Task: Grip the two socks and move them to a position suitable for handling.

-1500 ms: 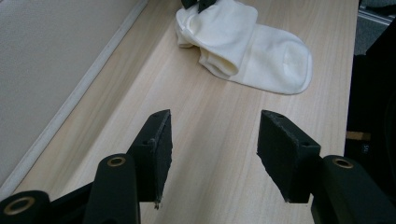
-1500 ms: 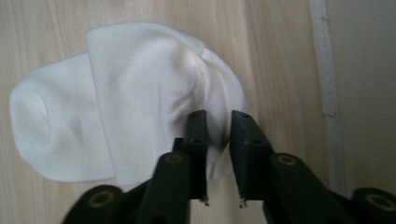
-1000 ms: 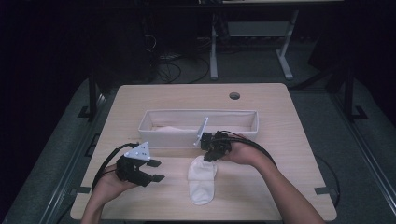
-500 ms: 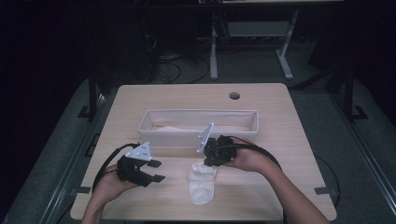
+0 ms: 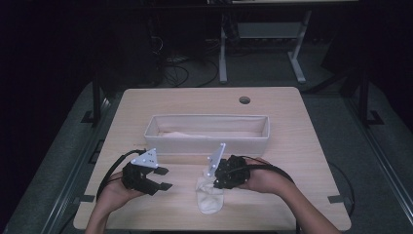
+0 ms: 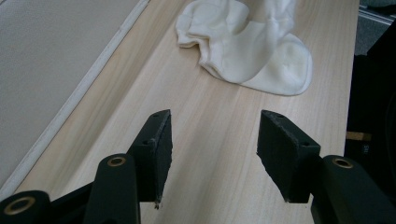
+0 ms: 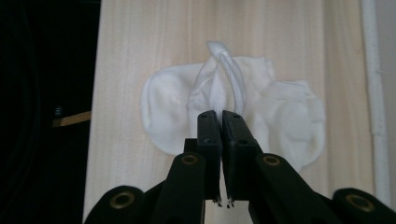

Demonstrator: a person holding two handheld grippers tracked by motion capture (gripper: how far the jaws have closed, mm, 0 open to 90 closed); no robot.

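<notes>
A white sock (image 5: pixel 209 201) lies near the table's front edge, its far end pulled up into a peak. My right gripper (image 5: pixel 213 183) is shut on that raised fold; in the right gripper view the jaws (image 7: pixel 218 115) pinch a ridge of fabric while the rest of the sock (image 7: pixel 289 112) spreads on the wood below. My left gripper (image 5: pixel 164 178) rests to the left of the sock, open and holding nothing. In the left gripper view its jaws (image 6: pixel 212 130) stand apart over bare wood, with the sock (image 6: pixel 252 51) a short way ahead.
A long white bin (image 5: pixel 207 145) stands across the middle of the table, just beyond both grippers, with pale cloth (image 5: pixel 185 133) inside. A round hole (image 5: pixel 244 100) sits in the tabletop at the far right. Black cables trail from both grippers.
My right gripper has drawn toward the near edge and slightly up, dragging the sock's far end with it, so the sock is now bunched and shorter. The left gripper has stayed put.
</notes>
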